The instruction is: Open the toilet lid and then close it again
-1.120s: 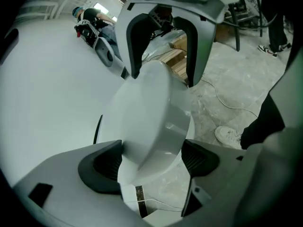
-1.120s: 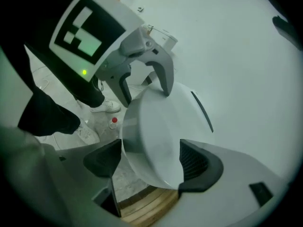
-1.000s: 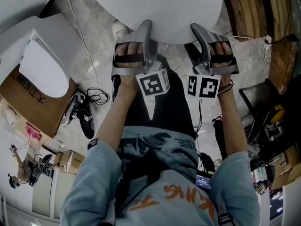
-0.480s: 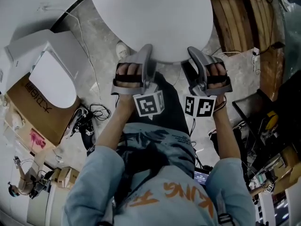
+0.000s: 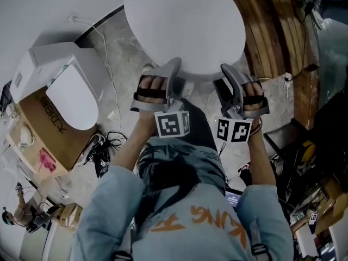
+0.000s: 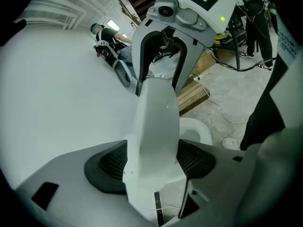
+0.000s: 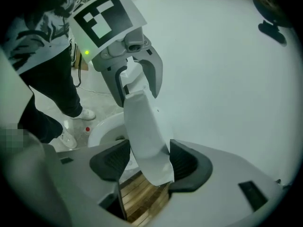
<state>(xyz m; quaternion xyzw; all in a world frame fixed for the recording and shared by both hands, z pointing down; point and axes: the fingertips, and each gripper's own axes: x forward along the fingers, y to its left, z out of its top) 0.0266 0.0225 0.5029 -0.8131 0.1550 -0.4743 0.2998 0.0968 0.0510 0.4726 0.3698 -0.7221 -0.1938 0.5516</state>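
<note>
The white toilet lid fills the top of the head view, its near edge raised off the bowl. My left gripper grips that edge on the left and my right gripper grips it on the right. In the left gripper view the lid's rim sits squeezed between the dark pads of the left gripper, with the toilet seat below. In the right gripper view the lid runs between the jaws of the right gripper, which are closing on it.
A second white toilet rests on a cardboard box at the left. Wooden planks lie to the right of the lid. Cables trail on the stone floor. The person's legs stand right behind the grippers.
Both grippers have risen together with the lid's front edge between them. The lid has tilted up, and its hinge end has come into the head view.
</note>
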